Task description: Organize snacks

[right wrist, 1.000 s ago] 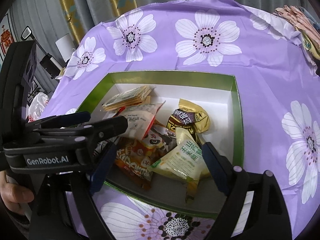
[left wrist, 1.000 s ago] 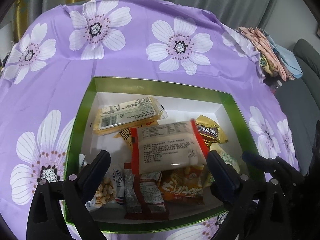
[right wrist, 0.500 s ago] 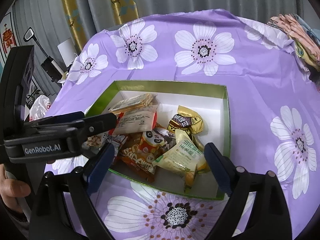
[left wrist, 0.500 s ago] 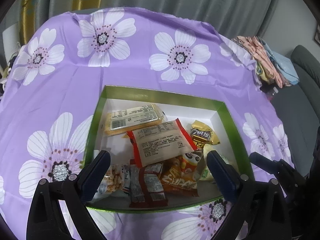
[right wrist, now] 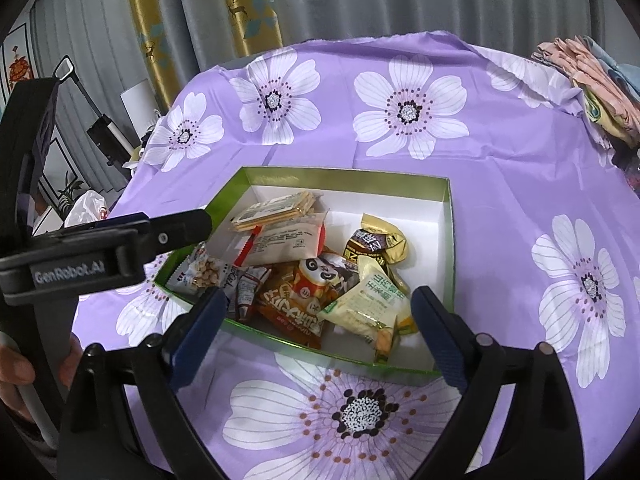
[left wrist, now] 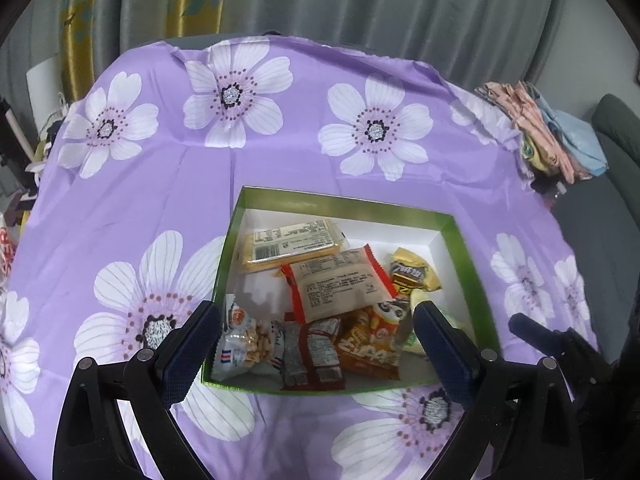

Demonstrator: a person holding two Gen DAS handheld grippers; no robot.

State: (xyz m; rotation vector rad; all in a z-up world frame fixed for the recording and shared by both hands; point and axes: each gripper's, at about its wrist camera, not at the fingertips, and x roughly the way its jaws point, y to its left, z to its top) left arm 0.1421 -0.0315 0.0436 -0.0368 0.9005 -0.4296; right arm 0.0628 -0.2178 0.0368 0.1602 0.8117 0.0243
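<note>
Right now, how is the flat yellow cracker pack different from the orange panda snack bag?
The yellow cracker pack is flat and stiff-looking, while the orange panda bag looks puffy and crinkled. The cracker pack lies at the far end of the green box; the panda bag lies near the front edge. The cracker pack shows a white printed label; the panda bag shows a cartoon panda. Both lie inside the same box.
</note>
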